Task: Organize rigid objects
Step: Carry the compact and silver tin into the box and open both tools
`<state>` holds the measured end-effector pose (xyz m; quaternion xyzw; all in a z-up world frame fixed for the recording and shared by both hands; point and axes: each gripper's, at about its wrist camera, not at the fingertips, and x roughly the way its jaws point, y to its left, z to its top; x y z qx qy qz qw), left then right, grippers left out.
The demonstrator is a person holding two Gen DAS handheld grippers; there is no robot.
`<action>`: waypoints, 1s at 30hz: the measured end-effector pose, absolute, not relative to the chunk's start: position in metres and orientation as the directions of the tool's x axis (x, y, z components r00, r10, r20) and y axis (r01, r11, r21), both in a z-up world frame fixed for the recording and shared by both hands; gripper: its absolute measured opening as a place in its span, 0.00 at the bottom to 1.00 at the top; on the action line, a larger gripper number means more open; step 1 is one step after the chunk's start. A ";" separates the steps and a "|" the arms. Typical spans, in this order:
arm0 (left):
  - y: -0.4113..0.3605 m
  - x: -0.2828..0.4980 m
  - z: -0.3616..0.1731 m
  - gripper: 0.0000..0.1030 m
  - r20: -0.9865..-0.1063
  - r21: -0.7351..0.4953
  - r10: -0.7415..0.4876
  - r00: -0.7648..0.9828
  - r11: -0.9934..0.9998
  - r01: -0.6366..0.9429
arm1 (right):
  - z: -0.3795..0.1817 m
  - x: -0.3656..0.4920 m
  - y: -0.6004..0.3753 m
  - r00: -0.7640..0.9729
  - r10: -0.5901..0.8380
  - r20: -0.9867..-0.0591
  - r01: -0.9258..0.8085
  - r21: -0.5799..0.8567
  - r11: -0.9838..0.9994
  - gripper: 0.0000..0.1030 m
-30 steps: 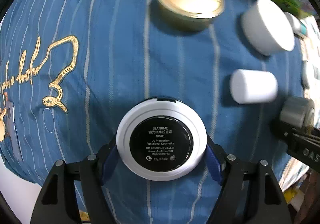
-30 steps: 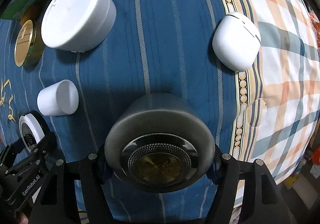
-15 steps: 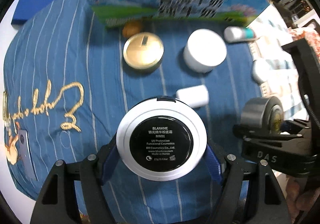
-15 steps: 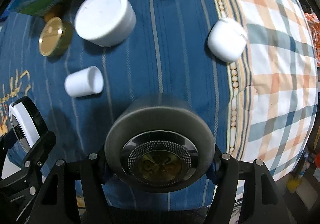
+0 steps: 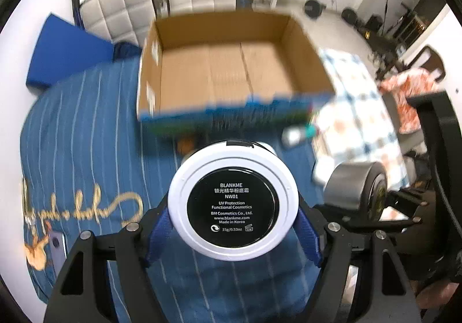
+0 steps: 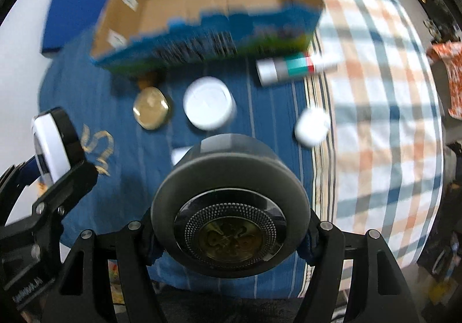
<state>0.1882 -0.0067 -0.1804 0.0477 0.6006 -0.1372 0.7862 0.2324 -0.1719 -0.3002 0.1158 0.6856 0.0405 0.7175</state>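
My left gripper (image 5: pixel 233 223) is shut on a round white cosmetic compact (image 5: pixel 232 201) with a black label, held well above the blue striped cloth (image 5: pixel 86 149). My right gripper (image 6: pixel 229 236) is shut on a grey round jar (image 6: pixel 229 201) with a dark, gold-centred base. Each gripper shows in the other's view: the jar (image 5: pixel 356 191) at the right, the compact (image 6: pixel 52 146) at the left. An open cardboard box (image 5: pixel 228 71) with nothing visible inside it stands beyond both.
On the cloth below lie a gold-lidded tin (image 6: pixel 150 112), a white jar (image 6: pixel 208 103), a white case (image 6: pixel 311 126), a tube (image 6: pixel 294 67) and a small white cylinder (image 6: pixel 180 154). A plaid cloth (image 6: pixel 375 109) covers the right. White chairs (image 5: pixel 161 8) stand behind the box.
Both grippers have risen high off the cloth with their objects. The views tilted up, so the box's inside and the room beyond came into sight and the items below shrank.
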 end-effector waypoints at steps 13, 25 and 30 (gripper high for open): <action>-0.032 0.341 -0.108 0.71 -0.888 -0.226 -0.306 0.344 0.940 0.254 | -0.205 0.365 -0.198 0.260 0.277 -0.925 0.006 0.289 0.957 0.70; -0.045 0.478 -0.219 0.71 -0.951 -0.250 -0.269 0.151 0.959 0.135 | -0.292 0.519 -0.209 0.171 0.207 -0.963 0.002 0.211 0.978 0.70; -0.050 0.508 -0.271 0.71 -0.963 -0.257 -0.263 0.059 0.961 0.101 | -0.345 0.555 -0.204 0.108 0.197 -0.974 -0.011 0.197 0.980 0.70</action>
